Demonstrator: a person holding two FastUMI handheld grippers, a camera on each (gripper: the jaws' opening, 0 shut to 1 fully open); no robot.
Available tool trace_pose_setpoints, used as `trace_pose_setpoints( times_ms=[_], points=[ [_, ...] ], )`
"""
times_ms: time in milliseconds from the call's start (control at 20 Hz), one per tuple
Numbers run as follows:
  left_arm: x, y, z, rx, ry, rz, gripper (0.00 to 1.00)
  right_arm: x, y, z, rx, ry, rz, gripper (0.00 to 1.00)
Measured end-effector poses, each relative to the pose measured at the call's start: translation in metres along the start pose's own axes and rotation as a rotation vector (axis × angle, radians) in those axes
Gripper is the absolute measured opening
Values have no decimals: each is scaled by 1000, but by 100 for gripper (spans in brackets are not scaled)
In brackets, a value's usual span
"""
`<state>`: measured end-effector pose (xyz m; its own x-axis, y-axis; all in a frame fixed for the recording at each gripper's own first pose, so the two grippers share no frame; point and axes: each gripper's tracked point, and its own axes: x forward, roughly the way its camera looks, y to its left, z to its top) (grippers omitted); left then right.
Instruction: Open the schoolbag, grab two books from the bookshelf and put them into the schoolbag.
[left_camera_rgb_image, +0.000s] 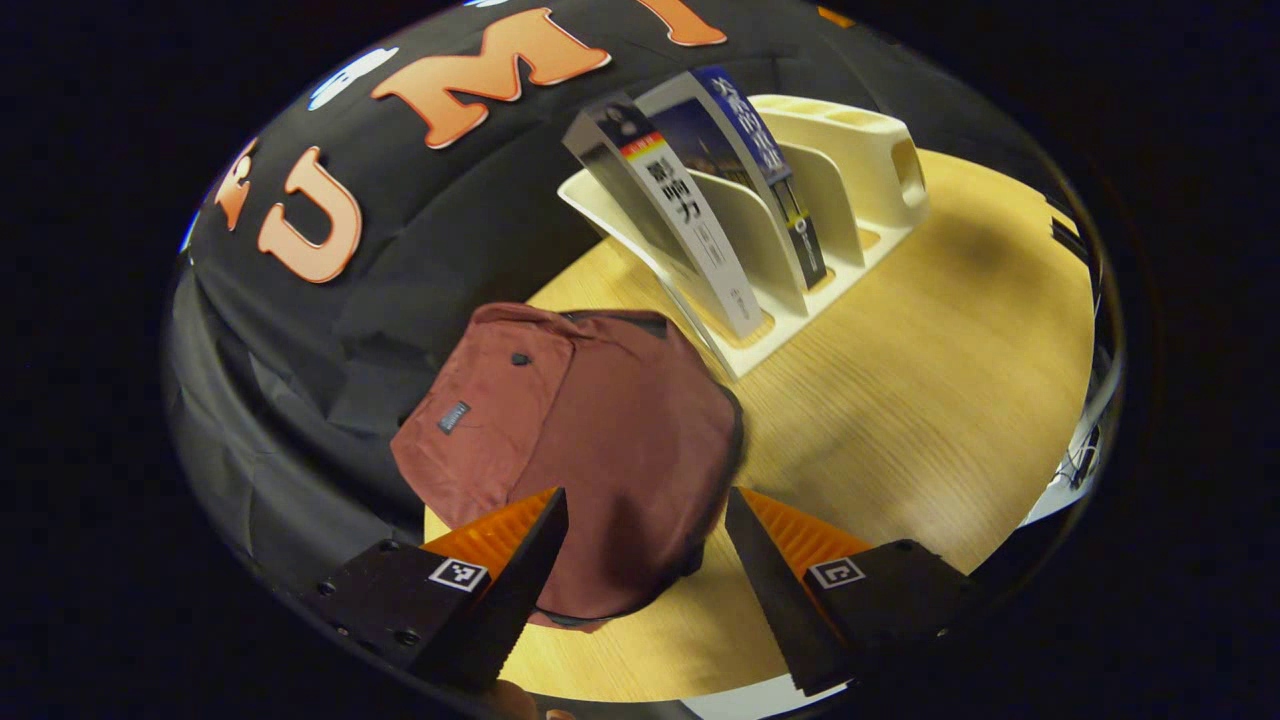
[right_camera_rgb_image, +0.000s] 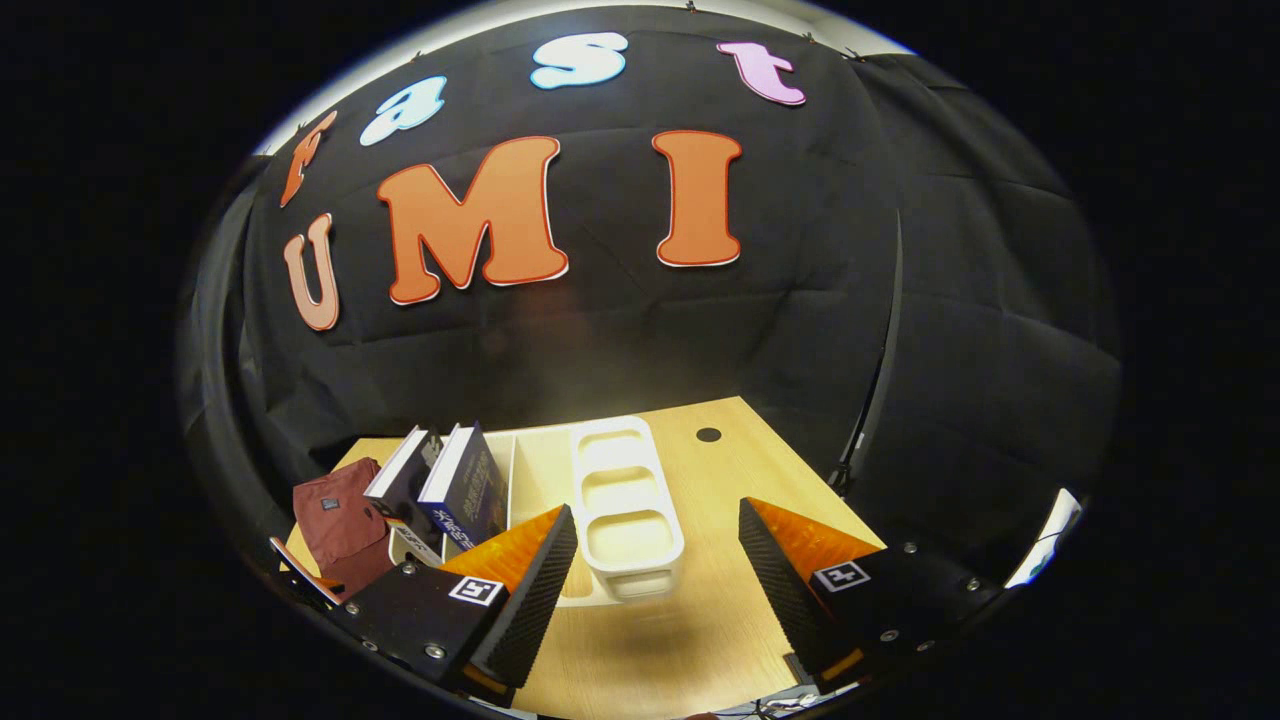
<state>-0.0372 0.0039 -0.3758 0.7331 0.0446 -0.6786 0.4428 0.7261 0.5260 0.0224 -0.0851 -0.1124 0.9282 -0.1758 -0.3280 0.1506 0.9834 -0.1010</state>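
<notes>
Fingers of our left gripper (left_camera_rgb_image: 645, 540) and right gripper (right_camera_rgb_image: 657, 550) spread, empty | schoolbag (left_camera_rgb_image: 580, 440) closed | both books (left_camera_rgb_image: 700, 200) still shelved in bookshelf (right_camera_rgb_image: 625, 510).

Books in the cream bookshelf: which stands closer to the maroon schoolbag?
The white-spined book, in the end slot beside the maroon schoolbag; the blue-spined book stands one slot farther.

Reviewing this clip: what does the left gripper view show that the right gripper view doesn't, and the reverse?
Left gripper view: the closed bag close up, with its snap and label, just ahead of the open left gripper. Right gripper view: the rack with its end cups seen from above, a dark hole in the table, and the open right gripper. Both: bag, two books standing in the rack, table.
</notes>
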Motion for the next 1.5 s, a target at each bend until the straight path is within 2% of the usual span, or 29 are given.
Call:
trace_pose_setpoints(
  times_ms=[100, 300, 650, 700, 800, 850, 900, 950, 1050, 1100, 1150, 1250, 1350, 1500],
  points=[
    [11, 1, -6, 15, 37, -9, 99, 1, -6, -4, 9, 18, -6, 96],
    [18, 18, -10, 50, 72, 50, 98, 6, -9, -10, 17, 41, 0, 97],
    [25, 17, -15, 4, 102, -16, 98, 9, 10, -10, 12, 48, 47, 97],
    [26, 14, -15, -8, 106, -43, 97, 9, 11, -9, 12, 47, 49, 100],
    [29, 4, -16, -40, 115, -103, 89, 9, 13, -9, 5, 44, 48, 97],
    [29, 4, -17, -29, 127, -115, 71, 9, 14, -8, 1, 43, 47, 100],
    [30, 5, -16, -11, 128, -117, 53, 9, 14, -8, 0, 44, 44, 97],
    [28, 6, -14, 4, 127, -112, 55, 8, 13, -8, 2, 44, 45, 97],
    [27, 8, -11, 35, 116, -95, 43, 8, 14, -8, 15, 46, 48, 100],
    [26, 9, -11, 52, 116, -86, 36, 8, 13, -8, 21, 46, 49, 97],
    [26, 10, -10, 64, 117, -80, 18, 7, 14, -8, 25, 45, 49, 97],
    [23, 12, -8, 78, 115, -82, 5, 7, 15, -8, 30, 45, 50, 97],
    [25, 12, -8, 65, 126, -100, 1, 6, 15, -8, 43, 43, 58, 97],
    [24, 12, -9, 44, 161, -139, 1, 5, 14, -8, 81, 50, 65, 97]
  ],
)
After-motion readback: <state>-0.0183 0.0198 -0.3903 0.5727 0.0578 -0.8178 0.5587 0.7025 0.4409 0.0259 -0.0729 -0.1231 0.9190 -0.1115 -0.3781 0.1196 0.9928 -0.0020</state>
